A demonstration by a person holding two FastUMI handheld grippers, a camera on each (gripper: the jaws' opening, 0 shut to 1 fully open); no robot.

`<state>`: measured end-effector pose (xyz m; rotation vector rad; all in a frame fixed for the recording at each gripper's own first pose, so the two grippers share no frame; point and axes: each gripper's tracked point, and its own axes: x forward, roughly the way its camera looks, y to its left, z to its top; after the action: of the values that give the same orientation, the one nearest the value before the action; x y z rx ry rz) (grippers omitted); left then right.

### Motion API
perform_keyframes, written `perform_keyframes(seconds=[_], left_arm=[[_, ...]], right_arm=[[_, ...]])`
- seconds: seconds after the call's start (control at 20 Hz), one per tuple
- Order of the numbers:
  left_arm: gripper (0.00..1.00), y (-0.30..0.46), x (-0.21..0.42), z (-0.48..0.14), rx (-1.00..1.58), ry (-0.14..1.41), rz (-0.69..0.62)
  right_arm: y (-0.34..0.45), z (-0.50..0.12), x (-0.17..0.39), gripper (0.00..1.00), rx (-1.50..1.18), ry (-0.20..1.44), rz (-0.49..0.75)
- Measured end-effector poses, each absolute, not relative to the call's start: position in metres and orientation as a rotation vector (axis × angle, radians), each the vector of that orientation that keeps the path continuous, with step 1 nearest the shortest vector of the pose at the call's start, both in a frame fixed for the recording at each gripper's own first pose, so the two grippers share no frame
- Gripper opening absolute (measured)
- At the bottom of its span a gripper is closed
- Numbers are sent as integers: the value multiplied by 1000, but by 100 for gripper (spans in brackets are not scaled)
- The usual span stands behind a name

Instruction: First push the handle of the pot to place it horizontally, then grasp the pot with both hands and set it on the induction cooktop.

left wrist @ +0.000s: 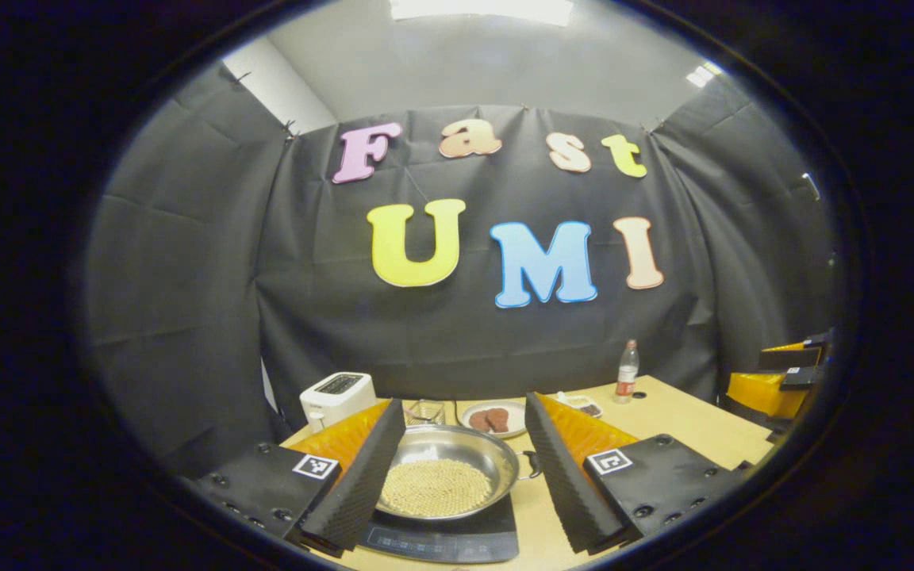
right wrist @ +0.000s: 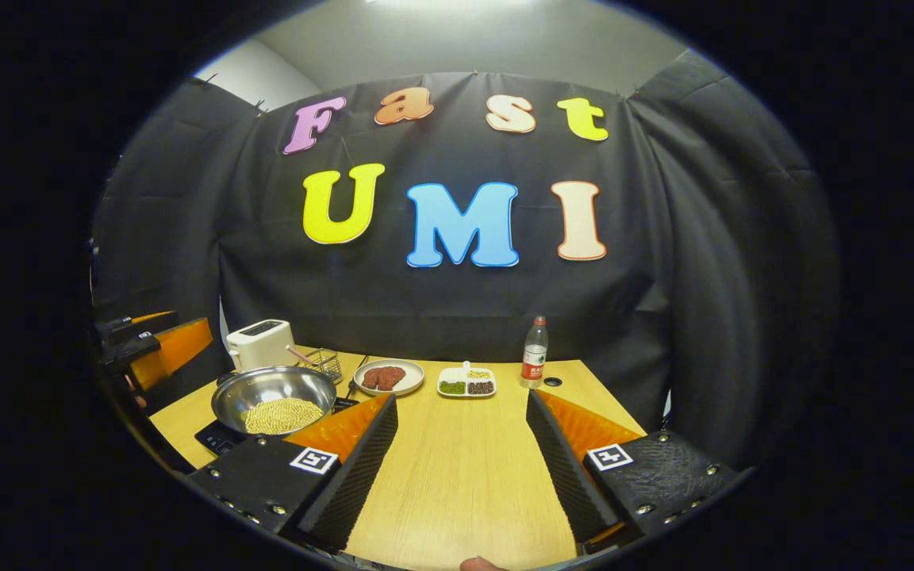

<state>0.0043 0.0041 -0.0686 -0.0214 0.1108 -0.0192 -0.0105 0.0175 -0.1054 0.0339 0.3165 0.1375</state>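
So the shiny steel pot (left wrist: 445, 468) full of yellow beans sits on the black induction cooktop (left wrist: 457, 539), and both the left gripper (left wrist: 465, 476) and the right gripper (right wrist: 461, 456) are spread wide, holding nothing; the white toaster (right wrist: 260, 342) is at 10 o'clock.

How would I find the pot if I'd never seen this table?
Look at the wooden table by the black wall. On its left end lies a black cooktop, in front of the white toaster. The pot sits on it: shiny metal, full of small yellow beans.

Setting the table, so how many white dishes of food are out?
2: round white plate of reddish patties behind the steel pot, and divided white tray beside it, left of the bottle.
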Motion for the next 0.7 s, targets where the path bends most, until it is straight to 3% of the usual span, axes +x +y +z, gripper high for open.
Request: perform_keyframes(seconds=[0.35,0.7], left_arm=[[100,-22,-45,-25,-39,42,-61],[100,3,-76,-14,-30,25,-56]], right_arm=[[-13,-60,-52,99,67,236,116],[-13,-40,-80,99,50,176,71]])
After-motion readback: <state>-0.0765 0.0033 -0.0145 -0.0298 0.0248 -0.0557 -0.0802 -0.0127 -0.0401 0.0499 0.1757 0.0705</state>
